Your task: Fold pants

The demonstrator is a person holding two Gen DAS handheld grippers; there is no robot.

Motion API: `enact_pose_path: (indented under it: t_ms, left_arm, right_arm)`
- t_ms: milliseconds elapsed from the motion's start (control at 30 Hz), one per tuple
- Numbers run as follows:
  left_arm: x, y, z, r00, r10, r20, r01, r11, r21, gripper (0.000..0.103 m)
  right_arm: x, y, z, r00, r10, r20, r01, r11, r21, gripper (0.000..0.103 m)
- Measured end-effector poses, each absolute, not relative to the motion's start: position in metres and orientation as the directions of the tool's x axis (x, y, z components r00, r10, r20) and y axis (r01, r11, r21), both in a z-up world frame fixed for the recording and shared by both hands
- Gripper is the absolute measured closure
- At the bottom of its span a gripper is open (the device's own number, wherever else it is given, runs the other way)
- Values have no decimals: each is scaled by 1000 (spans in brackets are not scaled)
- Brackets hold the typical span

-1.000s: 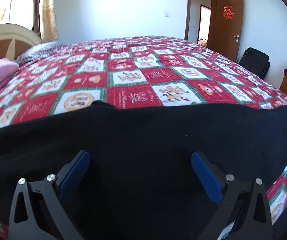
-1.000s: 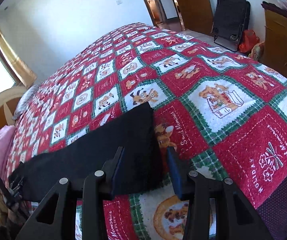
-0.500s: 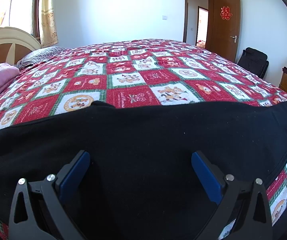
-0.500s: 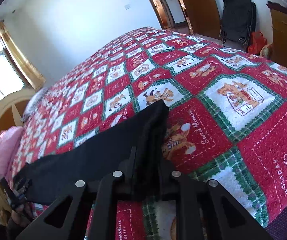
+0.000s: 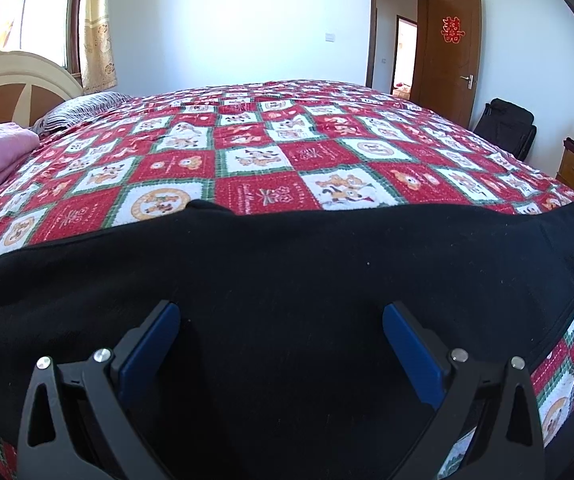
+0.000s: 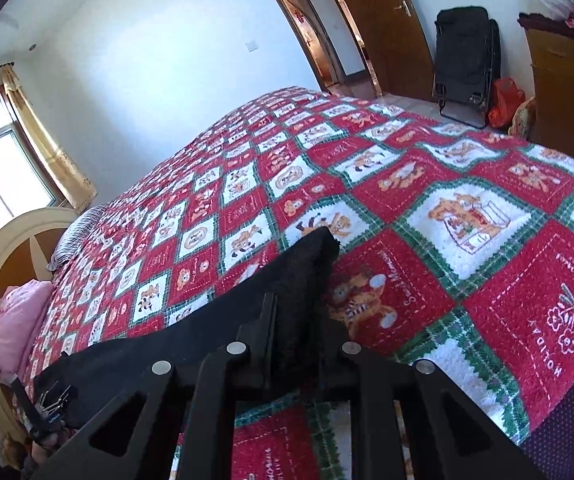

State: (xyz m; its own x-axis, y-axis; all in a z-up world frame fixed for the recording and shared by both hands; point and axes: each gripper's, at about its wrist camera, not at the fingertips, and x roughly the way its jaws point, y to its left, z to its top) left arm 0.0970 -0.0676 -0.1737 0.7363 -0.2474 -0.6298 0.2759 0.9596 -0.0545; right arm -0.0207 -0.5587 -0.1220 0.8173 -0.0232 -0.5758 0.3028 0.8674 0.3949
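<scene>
R tool (image 6: pixel 299 320) clamps pants (image 6: pixel 207 332) end | L tool (image 5: pixel 281 320) wide over pants

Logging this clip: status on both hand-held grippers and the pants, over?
Left hand-held gripper open over black pants. Right hand-held gripper shut on pants end. Pants laid out along near edge of patterned bedspread. Nothing in the way.

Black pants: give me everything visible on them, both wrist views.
The black pants are plain, matte, fleece-like fabric with specks of lint, lying as a long flat band along the near edge of the red patchwork bedspread. One small bump breaks the far edge. The right gripper is shut on one end, which rises in a peak off the bedspread. The left gripper is open over the middle, jaws wide, not pinching. No waistband, pockets or seams can be made out.
</scene>
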Motion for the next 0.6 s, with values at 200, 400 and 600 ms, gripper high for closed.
enact_pose_path:
  t_ms: [200,400,600]
  left_arm:
    - [95,-60,-170,729,-272,-628,267,958,-105,0]
    - [95,-52,-167,727,-287,-624,253,956,-146,0]
    - [94,-49,-164,723,-310,-618,258,950,-175,0]
  right_arm:
    - [-21,-522,-99,844,-37,-536,245,915,322,88]
    - [-18,-491,-87,857,-16,-516,192,938,289,88]
    - [-13,-460,-81,861,21,-508,132,955,264,88]
